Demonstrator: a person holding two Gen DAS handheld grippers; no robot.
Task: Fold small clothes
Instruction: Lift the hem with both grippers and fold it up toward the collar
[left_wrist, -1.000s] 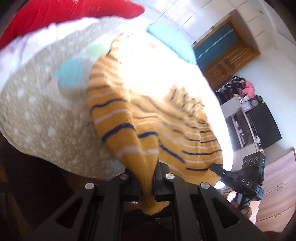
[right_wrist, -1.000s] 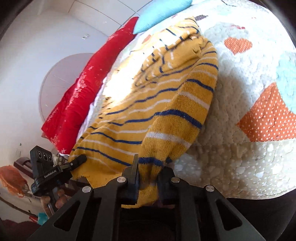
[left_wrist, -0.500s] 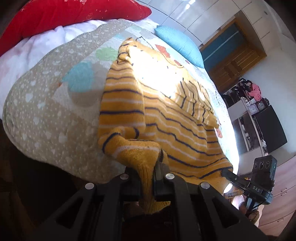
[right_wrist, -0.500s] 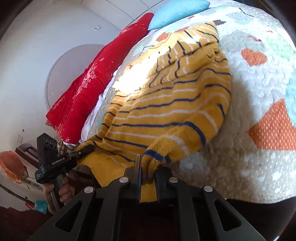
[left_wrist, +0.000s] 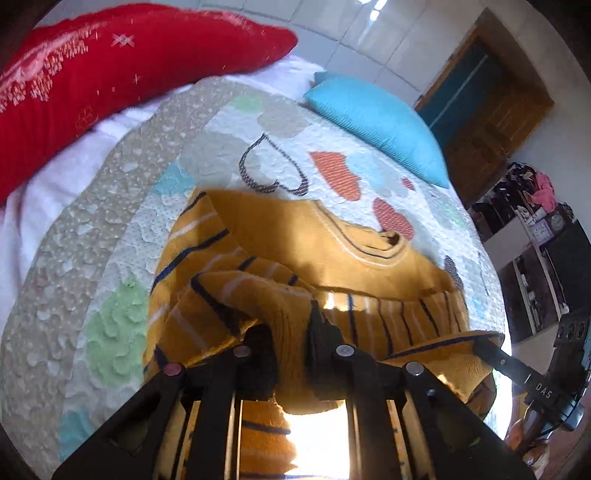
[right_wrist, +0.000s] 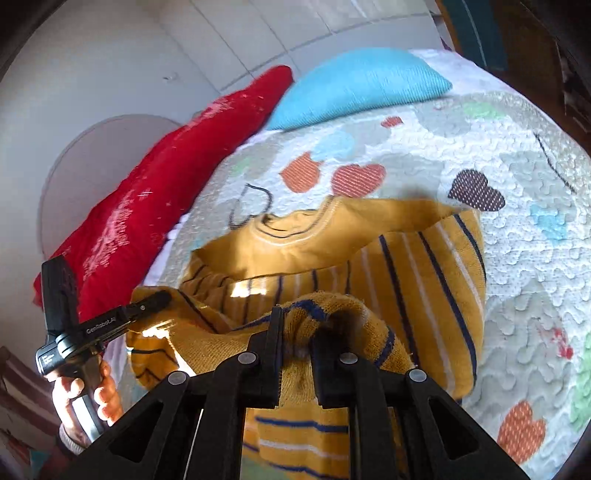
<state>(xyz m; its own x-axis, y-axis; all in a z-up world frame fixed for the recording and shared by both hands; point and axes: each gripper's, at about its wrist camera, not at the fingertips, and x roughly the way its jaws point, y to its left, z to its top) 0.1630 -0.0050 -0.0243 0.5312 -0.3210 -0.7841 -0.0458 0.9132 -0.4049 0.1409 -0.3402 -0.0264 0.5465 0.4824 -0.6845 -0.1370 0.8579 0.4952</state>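
Much of the lower frame in both wrist views is filled by the black gripper bodies, so the near hem of the yellow striped sweater is covered there, and sun glare washes out the cloth at the bottom centre of the left view. The left gripper has its two fingers pressed together on a bunched fold of the knit. The right gripper is likewise clamped on a gathered fold; how deep the cloth runs between its fingers is hidden by the fabric humped over them. At the lower left of the right view the other tool shows in side profile, with the person's left hand partly cut off by the frame edge.

Half a second ago the sweater lay stretched long across the quilt, its lower part hanging near the bed edge. Now that held edge has been carried up over the body, and the neckline sits at frame centre with the plain yellow inside of the back showing above the striped front.

Counted: one sweater, lying mid-quilt in both views; two grippers; one red pillow at upper left; one blue pillow at upper right; one wooden door behind it.
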